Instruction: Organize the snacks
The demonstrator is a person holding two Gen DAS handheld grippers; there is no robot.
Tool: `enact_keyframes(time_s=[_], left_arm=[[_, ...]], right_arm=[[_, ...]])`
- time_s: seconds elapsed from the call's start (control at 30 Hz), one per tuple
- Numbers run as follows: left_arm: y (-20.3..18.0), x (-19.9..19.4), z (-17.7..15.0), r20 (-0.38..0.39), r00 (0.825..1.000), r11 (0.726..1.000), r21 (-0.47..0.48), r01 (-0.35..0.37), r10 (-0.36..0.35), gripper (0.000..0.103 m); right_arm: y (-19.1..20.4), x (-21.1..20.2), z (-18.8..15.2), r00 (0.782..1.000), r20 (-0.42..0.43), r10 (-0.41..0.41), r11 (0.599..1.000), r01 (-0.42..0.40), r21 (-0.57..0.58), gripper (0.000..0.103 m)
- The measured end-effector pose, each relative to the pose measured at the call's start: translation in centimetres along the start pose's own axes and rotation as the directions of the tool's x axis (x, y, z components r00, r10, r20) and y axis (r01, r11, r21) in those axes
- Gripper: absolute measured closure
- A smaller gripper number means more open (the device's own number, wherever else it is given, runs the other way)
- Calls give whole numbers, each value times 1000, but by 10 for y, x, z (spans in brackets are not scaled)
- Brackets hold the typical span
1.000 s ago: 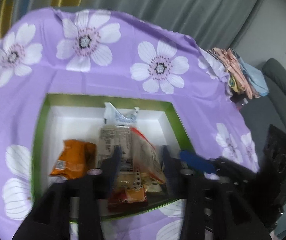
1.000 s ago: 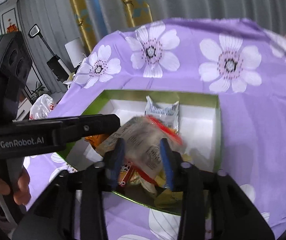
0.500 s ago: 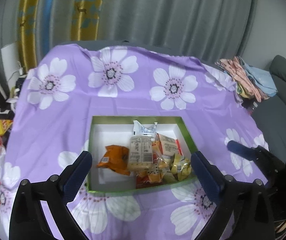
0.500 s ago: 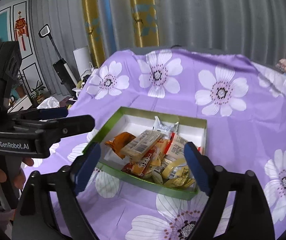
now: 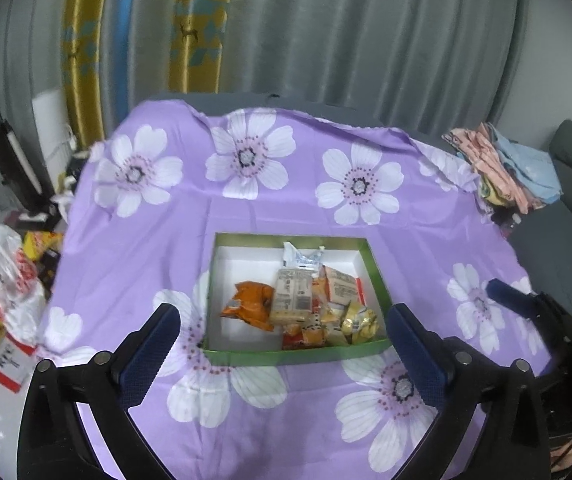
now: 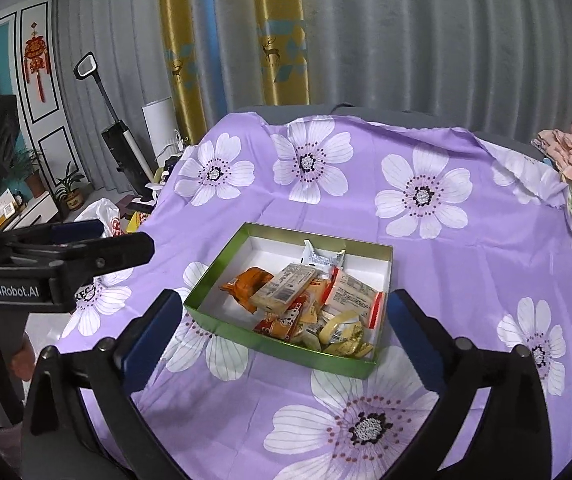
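Both hand-held grippers [image 5: 282, 328] [image 6: 282, 326] back from snack box [image 5: 246, 356] — fingers apart, empty — "GenRobot.AI" on left.

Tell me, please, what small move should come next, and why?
Probably none beyond holding clear: both grippers, left and right, are open, empty and back from the box, and every snack visible lies inside it.

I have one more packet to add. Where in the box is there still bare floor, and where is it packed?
Inside the green box, bare white floor shows along the left wall and far-left corner, beside the orange packet. A smaller bare patch lies at the far-right corner. The near-right half is crowded with the snack pile. Both tongs are open, outside the box.
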State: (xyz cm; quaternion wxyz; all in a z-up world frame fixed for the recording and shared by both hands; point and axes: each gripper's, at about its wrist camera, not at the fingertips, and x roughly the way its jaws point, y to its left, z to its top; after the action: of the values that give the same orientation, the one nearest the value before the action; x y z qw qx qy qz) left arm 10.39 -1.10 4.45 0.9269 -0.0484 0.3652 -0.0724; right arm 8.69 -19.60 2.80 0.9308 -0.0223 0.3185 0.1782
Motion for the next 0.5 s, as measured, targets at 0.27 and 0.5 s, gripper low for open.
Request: enact_keyframes(time_s=[0.27,0.5], left_arm=[[-9,-19,2,35,999,1000,27,0,-1,1],[-9,-29,5,62,997,998,24,-55,53,1]], right_arm=[[3,-23,7,1000,17,-23,999,23,-29,0],[6,-32,10,999,31,-25,999,26,-40,0]])
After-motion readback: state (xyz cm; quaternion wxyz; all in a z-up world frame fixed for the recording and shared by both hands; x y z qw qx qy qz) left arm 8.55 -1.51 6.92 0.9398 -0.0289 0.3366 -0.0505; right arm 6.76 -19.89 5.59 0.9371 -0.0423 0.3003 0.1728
